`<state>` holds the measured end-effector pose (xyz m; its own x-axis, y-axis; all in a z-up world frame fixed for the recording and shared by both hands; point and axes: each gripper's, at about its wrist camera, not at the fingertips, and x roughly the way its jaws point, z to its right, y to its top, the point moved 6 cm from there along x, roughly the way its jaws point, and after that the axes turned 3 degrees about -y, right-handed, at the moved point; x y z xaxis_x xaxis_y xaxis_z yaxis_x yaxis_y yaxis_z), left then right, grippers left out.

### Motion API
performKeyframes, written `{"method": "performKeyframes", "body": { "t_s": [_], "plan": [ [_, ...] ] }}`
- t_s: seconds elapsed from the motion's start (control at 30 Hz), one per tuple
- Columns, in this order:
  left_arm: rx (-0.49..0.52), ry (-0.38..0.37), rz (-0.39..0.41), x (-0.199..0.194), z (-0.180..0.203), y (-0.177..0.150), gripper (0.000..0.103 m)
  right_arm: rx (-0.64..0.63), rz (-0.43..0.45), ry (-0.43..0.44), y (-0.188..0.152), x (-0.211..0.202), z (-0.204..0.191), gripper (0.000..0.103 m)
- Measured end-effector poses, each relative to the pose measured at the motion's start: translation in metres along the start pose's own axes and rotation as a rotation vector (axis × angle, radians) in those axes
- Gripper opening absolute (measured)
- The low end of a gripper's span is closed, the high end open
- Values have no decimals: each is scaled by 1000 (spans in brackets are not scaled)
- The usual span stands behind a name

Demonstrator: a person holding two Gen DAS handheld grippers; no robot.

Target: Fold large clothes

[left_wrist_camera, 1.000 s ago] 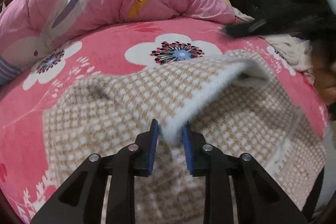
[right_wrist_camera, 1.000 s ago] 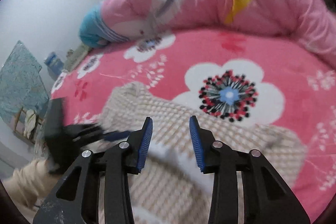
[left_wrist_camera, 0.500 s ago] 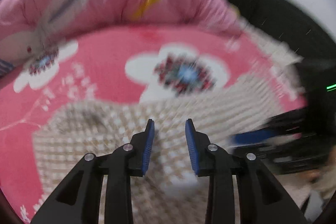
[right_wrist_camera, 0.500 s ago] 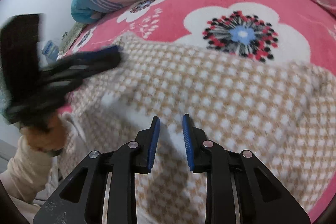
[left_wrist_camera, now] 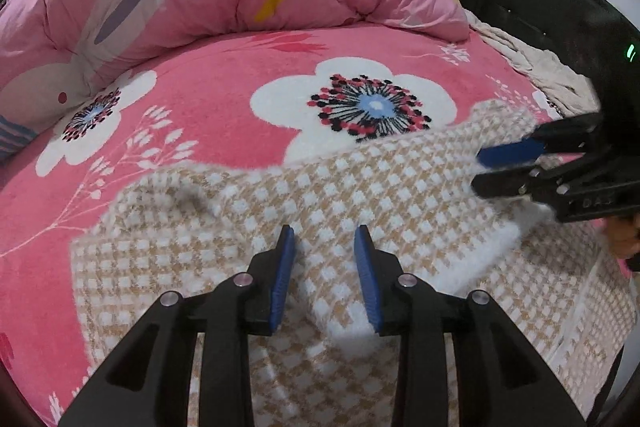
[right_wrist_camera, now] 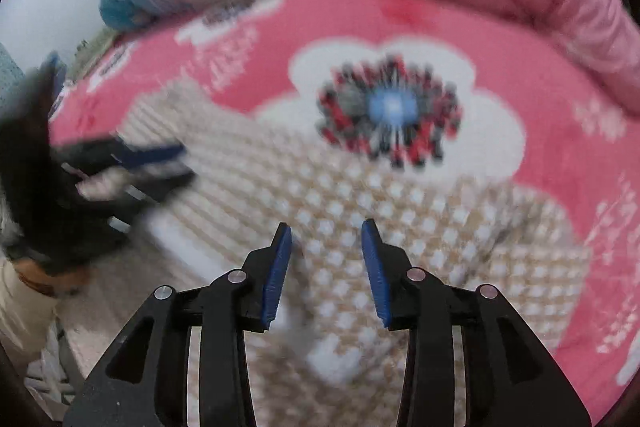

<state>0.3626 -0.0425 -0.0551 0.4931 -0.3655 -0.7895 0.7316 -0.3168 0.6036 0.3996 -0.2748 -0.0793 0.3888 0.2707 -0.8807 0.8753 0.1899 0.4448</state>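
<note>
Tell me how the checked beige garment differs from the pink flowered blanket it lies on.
The checked garment has a small, even pattern of beige and white squares; the flowered blanket is pink with big white blossoms. The garment covers only the near part of the bed, while the blanket spreads under it and beyond it. The garment shows a turned-over fold with a plain white underside; the blanket lies flat. Both look soft and fuzzy.

Black grippers (left_wrist_camera: pixel 325 275) – blue pads (left_wrist_camera: pixel 282 273), silver screws (left_wrist_camera: pixel 243 279)

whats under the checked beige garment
The checked garment lies on a pink floral blanket; the big white flower shows partly past its far edge. Whatever sits beneath its middle is covered.
</note>
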Motion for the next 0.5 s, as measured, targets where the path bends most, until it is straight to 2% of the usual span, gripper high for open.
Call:
{"method": "performKeyframes", "body": {
  "t_s": [0.07, 0.13, 0.23, 0.3, 0.4, 0.43, 0.5],
  "plan": [
    [5, -9, 9, -1, 0, 0, 31, 37, 5, 21, -12, -11, 12, 36],
    [7, -15, 10, -1, -1, -1, 31, 68, -19, 6, -21, -24, 19, 36],
    [-8, -27, 15, -1, -2, -1, 31, 45, 0, -71, -9, -44, 11, 38],
    [-20, -34, 21, -1, -3, -1, 31, 10, 42, -52, 6, -51, -5, 39],
    [-43, -43, 27, -2, -5, -2, 31, -13, 57, -52, 25, -36, -24, 45],
    [-49, -42, 26, -3, -5, -2, 31, -18, 43, -44, 27, -25, -30, 48],
    [-57, -41, 26, -5, -5, -2, 31, -27, -19, -88, 17, 4, -30, 48]
  ]
}}
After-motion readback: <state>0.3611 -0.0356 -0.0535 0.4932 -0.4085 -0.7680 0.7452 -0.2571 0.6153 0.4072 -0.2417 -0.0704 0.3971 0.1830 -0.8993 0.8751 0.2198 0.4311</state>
